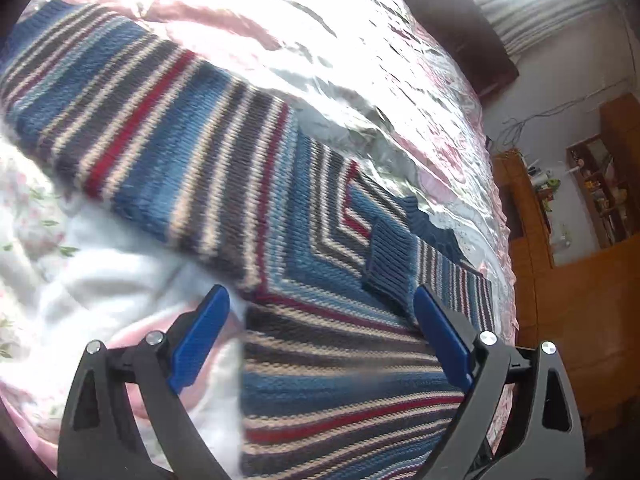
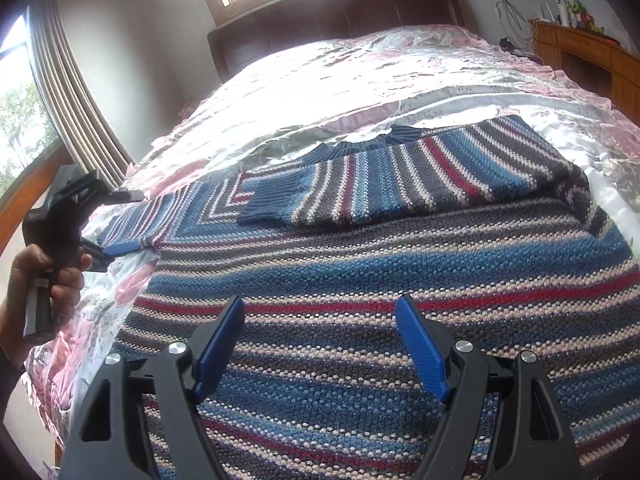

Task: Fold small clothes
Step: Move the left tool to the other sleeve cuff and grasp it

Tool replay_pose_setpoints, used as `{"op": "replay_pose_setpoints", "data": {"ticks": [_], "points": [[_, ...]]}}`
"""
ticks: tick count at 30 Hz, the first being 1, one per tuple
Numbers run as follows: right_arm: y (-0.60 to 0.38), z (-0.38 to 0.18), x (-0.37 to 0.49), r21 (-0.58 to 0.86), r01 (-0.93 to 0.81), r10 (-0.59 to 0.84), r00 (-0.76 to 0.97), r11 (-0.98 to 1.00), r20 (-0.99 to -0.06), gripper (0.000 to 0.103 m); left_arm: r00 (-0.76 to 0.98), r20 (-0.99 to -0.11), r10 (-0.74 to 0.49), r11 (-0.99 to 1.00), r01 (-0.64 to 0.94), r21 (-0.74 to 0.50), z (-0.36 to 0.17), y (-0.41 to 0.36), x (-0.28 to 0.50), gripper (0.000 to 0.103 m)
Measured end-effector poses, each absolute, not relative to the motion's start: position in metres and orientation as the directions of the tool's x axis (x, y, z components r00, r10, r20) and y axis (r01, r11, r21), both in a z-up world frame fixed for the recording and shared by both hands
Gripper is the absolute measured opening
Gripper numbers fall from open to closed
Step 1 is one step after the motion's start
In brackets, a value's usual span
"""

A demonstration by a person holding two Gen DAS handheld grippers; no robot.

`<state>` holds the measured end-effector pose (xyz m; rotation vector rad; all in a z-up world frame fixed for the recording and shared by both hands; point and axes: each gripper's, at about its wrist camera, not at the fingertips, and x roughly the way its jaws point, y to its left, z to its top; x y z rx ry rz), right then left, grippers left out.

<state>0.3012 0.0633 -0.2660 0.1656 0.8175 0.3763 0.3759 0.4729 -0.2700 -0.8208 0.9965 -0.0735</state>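
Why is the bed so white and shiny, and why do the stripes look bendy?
Left wrist view: sunlight glares off the shiny bedcover, washing it white, and the striped sweater looks motion-blurred. Right wrist view: sharper; the fisheye lens bends the sweater's stripes.

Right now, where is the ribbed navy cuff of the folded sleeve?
In the right wrist view the ribbed navy cuff lies upper left of centre on the striped knitted sweater, just below its navy collar.
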Motion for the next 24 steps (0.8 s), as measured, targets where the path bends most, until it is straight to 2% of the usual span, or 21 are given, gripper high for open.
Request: {"op": "replay_pose_setpoints", "data": {"ticks": [4, 10, 14, 20, 24], "points": [[0.061, -0.265, 0.303, 0.287, -0.252, 0.382, 0.622, 0.924, -0.684, 0.079, 0.593, -0.739, -0.319, 0.714, -0.363, -0.599, -0.264, 0.526, 0.362, 0.093], [0.071, -0.265, 0.309, 0.299, -0.255, 0.393, 0.609, 0.920, -0.689, 0.080, 0.671, -0.722, -0.167, 0.638, -0.485, -0.598, -0.251, 0.628, 0.348, 0.094], [0.080, -0.270, 0.308, 0.271, -0.266, 0.379, 0.606, 0.925, -0.699, 0.080, 0.680, -0.725, -0.108, 0.574, -0.554, -0.604, -0.257, 0.681, 0.346, 0.094], [0.086, -0.281, 0.311, 0.266, -0.262, 0.372, 0.585, 0.928, -0.720, 0.080, 0.669, -0.741, -0.049, 0.536, -0.609, -0.585, -0.276, 0.724, 0.352, 0.094], [0.090, -0.284, 0.310, 0.256, -0.269, 0.369, 0.586, 0.929, -0.722, 0.080, 0.692, -0.722, -0.032, 0.502, -0.613, -0.610, -0.287, 0.748, 0.356, 0.094]]}}
